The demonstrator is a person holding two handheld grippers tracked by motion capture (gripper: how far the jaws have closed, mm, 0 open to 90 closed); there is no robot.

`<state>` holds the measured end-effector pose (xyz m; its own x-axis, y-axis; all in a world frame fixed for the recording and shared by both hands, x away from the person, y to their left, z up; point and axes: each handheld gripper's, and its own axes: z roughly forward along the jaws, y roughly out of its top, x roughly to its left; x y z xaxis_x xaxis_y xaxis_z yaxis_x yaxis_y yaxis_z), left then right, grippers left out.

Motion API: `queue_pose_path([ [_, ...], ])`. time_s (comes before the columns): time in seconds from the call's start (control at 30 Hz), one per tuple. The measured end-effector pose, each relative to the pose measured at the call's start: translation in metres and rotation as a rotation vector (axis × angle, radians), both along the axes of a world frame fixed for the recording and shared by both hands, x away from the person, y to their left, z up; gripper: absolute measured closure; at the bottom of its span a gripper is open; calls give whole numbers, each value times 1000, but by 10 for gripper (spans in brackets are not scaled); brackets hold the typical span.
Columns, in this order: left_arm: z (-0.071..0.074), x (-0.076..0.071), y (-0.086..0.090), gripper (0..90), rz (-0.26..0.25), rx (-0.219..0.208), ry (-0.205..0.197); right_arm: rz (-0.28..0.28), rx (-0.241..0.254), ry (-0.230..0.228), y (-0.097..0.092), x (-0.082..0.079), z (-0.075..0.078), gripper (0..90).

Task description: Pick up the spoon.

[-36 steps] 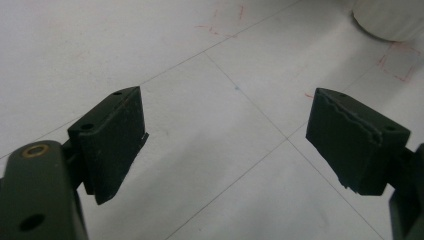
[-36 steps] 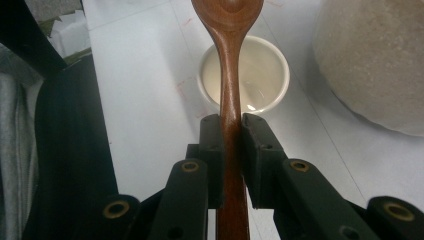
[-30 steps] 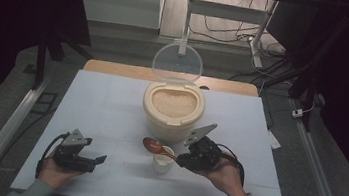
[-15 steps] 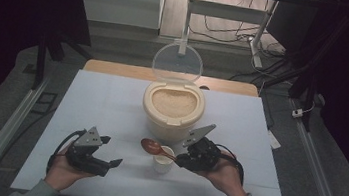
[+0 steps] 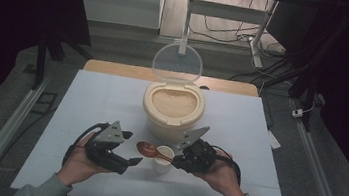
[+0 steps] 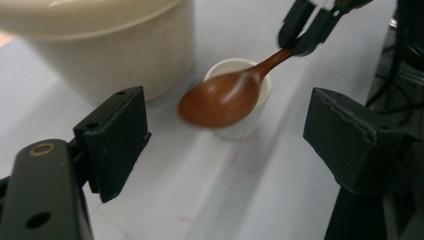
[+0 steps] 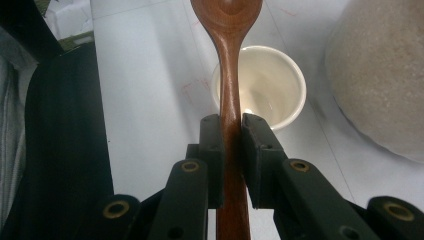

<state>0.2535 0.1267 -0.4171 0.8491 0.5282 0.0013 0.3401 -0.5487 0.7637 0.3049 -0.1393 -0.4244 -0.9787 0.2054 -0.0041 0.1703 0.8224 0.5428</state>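
Right gripper [image 7: 231, 132] clamps the handle of a brown wooden spoon [image 7: 227, 60], glossy, with an oval bowl held level above a small white cup [image 5: 162, 157] on the pale worktop [image 5: 96, 103]. Left gripper [image 6: 225, 150] is empty, its 2 jaws wide apart, facing the spoon. Just behind the cup stands a cream rice container [image 5: 173, 109].

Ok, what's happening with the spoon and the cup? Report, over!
Right gripper shut on wooden spoon, bowl empty, held over small white cup. Left gripper open, holding nothing, beside the cup. Open rice container just behind; nothing in the way.
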Motion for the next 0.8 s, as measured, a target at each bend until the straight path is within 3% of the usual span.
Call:
queue_pose_path([
  [0.2, 2, 15, -21, 219, -60, 33, 39, 11, -7, -3, 3, -1, -2, 799],
  [0.4, -3, 26, -39, 269, -122, 92, 82, 47, -30, -25, 7, -4, -4, 798],
  [0.8, -13, 35, -57, 390, -241, 164, 168, 90, -49, -51, 13, -8, -5, 798],
])
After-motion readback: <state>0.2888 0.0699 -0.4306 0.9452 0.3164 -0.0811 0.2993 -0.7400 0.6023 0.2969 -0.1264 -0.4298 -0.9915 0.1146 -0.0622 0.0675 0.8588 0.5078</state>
